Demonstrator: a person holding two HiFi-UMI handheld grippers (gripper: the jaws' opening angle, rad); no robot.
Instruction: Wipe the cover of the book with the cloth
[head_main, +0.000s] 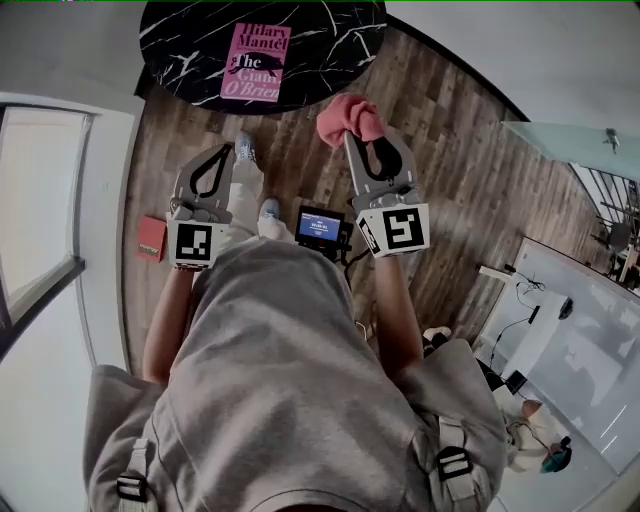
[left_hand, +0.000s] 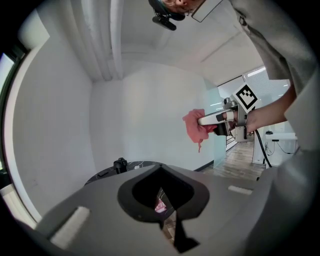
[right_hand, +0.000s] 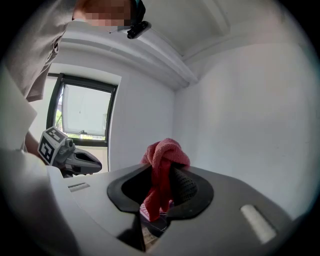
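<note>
Approach step: the right hand-held gripper (head_main: 358, 138) is clamped on the cloth (head_main: 349, 118); the left hand-held gripper (head_main: 232, 152) is closed and empty. The next move likely calls for lowering the cloth onto the book (head_main: 256, 62).

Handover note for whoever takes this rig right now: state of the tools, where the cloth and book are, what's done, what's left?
Left tool: shut, empty.
Right tool: shut on the pink cloth.
Book: lies cover up on the black marble table, ahead of both tools. The cloth is not touching it.
Done: cloth is in the grip.
Left: bring the cloth to the cover and wipe it.
</note>
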